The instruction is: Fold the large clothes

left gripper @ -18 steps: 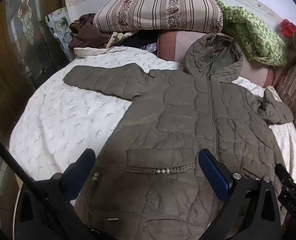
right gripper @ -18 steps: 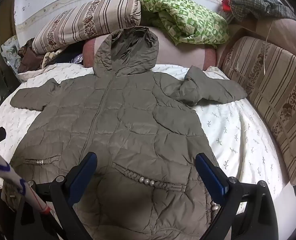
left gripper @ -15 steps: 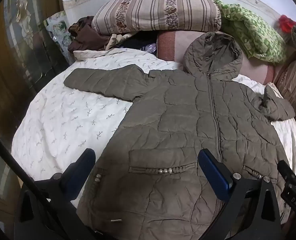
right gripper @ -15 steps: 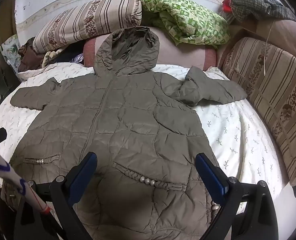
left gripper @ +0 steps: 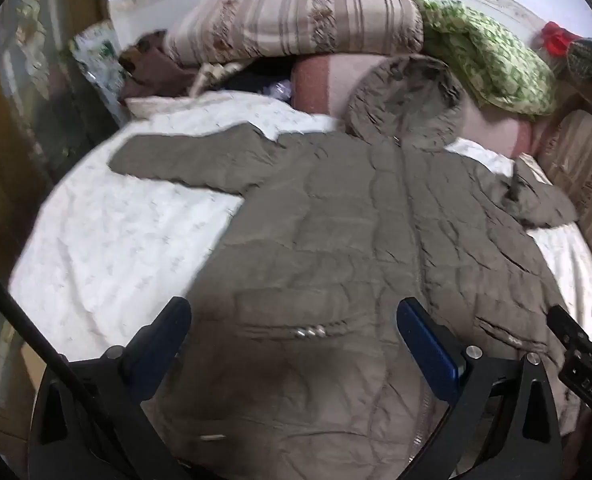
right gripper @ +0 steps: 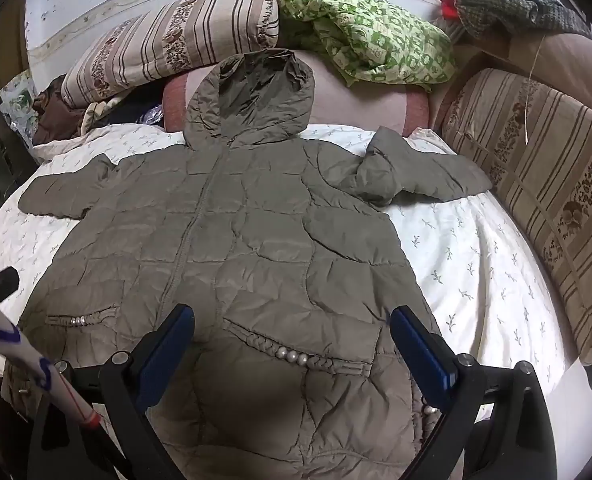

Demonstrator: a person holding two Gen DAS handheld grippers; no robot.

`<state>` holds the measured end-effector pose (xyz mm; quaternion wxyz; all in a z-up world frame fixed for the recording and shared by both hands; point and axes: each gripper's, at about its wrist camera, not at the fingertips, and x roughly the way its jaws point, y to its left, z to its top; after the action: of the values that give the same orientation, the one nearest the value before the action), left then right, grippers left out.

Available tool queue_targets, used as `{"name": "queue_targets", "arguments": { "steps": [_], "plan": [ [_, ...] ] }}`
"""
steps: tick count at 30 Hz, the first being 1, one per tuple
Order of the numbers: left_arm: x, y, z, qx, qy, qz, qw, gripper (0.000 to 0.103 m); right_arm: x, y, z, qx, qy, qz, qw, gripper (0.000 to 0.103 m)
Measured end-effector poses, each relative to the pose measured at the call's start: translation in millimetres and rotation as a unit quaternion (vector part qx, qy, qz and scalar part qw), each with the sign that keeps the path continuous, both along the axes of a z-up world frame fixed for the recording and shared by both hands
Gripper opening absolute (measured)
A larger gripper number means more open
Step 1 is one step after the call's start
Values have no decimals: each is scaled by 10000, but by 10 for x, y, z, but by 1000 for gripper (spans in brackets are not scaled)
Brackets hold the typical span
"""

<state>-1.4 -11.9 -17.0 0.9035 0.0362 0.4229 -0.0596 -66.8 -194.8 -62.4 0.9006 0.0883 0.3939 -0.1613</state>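
Left black two-finger gripper with blue pads [left gripper: 292,340]: jaws spread wide, nothing between them, fingers pointing forward and slightly down. View is motion-blurred, so tilt is uncertain.

Right black two-finger gripper with blue pads [right gripper: 292,344]: jaws equally wide apart, gripping nothing, level. Its tips [left gripper: 576,340] show at the left view's right edge.

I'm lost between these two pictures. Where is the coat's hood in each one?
Left wrist view: the hood sits upper right of centre, lying up against the pinkish pillow.
Right wrist view: the hood sits upper centre, slightly left.
Shared landmark: the green patterned blanket, just right of the hood in both.
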Motion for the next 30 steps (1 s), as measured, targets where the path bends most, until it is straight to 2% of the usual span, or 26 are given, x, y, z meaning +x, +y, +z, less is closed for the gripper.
{"name": "queue_targets", "arguments": {
  "steps": [3,7,11,18,25,30],
  "plan": [
    [-6,-70,-75,166,147,-133,9997,103,-13,-9,-6,5,-5,-28,10000,100],
    [-33,-81,-124,-162,372,-200,9990,103,-16,-35,-13,23,14,-67,10000,100],
    [-108,-110,-103,-31,115,-171,9998,103,-35,-73,-31,91,33,-112,9999,100],
    [-104,-52,-56,-361,136,-145,9991,103,-59,-92,-56,135,68,-161,9998,100],
    [-93,-2,-47,-36,34,57,10000,103,-68,-100,-59,138,68,-179,9997,100],
    [-81,66,-44,-99,49,143,9998,103,-72,-105,-59,156,79,-162,9997,100]
  ]
}}
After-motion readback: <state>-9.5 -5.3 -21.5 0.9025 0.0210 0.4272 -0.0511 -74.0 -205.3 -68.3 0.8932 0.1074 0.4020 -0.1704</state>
